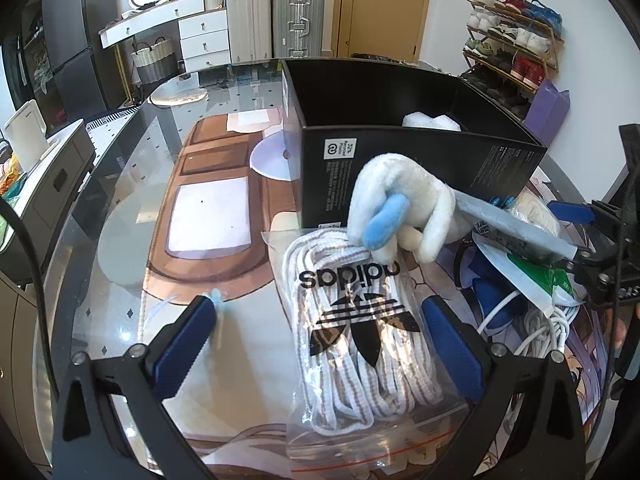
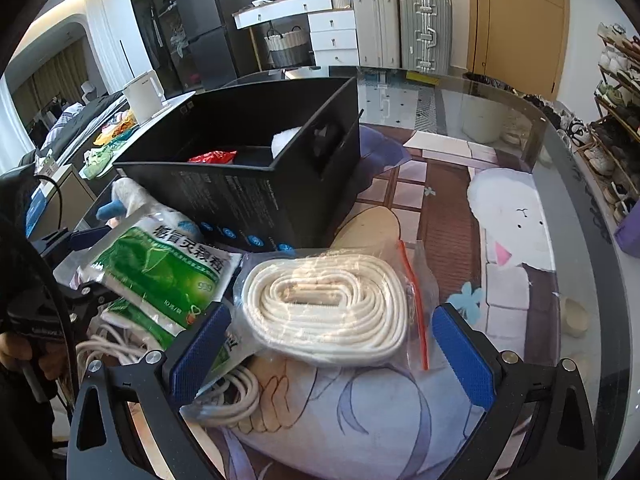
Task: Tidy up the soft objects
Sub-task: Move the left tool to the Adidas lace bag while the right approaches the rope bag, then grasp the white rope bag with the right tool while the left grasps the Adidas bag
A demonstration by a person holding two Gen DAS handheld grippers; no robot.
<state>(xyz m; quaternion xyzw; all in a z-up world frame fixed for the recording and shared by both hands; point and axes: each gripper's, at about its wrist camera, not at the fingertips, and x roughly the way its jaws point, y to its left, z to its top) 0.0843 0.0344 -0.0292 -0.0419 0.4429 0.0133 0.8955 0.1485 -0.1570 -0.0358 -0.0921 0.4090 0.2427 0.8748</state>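
Both pairs of jaws stand spread wide with nothing between the pads.

From the left wrist camera, the left gripper (image 1: 320, 344) hangs over a clear zip bag of striped shoelaces (image 1: 360, 332), the bag printed with a black adidas trefoil. One blue pad sits off the bag's left side, the other over its right edge. A white plush toy (image 1: 400, 208) with a blue ear rests on the bag's far end and leans against the near wall of the black box (image 1: 400, 160). Something white and soft already shows inside the box. All of this lies on the glass table (image 1: 120, 208), toward its right side, on a printed mat. The right gripper (image 1: 576, 232) shows at the right edge of this view, near a green and white packet (image 1: 536, 280).

From the right wrist camera, the right gripper (image 2: 332, 348) is poised around a zip bag of coiled cream rope (image 2: 328, 312), just in front of the box. That packet lies to its left, partly over loose white cable (image 2: 236, 396). A red wrapper (image 2: 212, 157) shows inside the box.

Both bags look light and limp, and the film is probably slippery. A pinch across the thick bundle of laces or rope should hold better than the loose plastic edge. The plush should squash easily; its body is the safest hold.
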